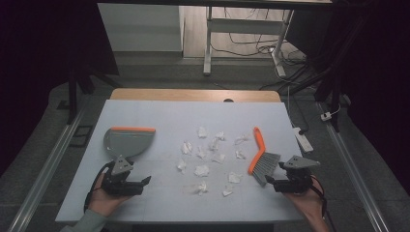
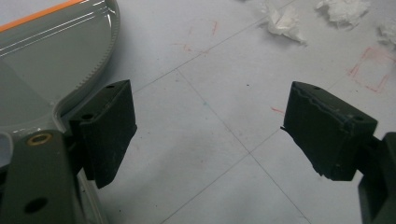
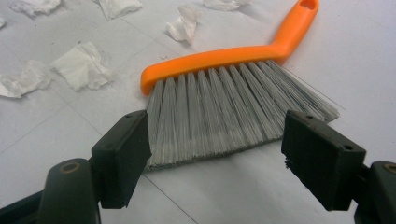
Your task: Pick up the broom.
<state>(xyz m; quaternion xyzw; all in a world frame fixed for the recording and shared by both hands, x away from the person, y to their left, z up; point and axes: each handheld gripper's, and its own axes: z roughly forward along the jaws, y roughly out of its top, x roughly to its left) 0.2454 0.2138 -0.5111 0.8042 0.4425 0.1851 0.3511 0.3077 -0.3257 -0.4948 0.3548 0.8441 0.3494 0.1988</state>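
**Dustpan, paper scraps and brush: how each was likely to handle**

On the left of the desk (image 1: 159, 108), the left hand-held gripper (image 1: 126, 182) sat with its jaws spread wide and nothing between them. The grey dustpan (image 1: 126, 142) with its orange lip lay flat just at its twelve o'clock, the pan's near end beside the gripper's left jaw in the left gripper view. It looked like light, rigid, smooth plastic, so a pinch on the thin wall could slip; the narrow handle end nearest the gripper seemed the safest hold.

Across the middle, crumpled white paper scraps (image 1: 201, 170) were scattered, running from about one to three o'clock of the left hand-held gripper. They appeared nearly weightless and soft, likely to skid or flutter if struck fast, so slow, low strokes would suit them.

On the right, the brush (image 3: 219, 100) lay on its side, grey bristles pointing toward the right hand-held gripper (image 3: 215, 161), whose jaws were also wide apart and gripping nothing, flanking the bristle tips without pressing them. The orange handle ran off toward one o'clock in the right gripper view. The bristles would bend and give no firm hold; the stiff orange spine or handle was the place to clamp, though its glossy plastic might twist in the pads.
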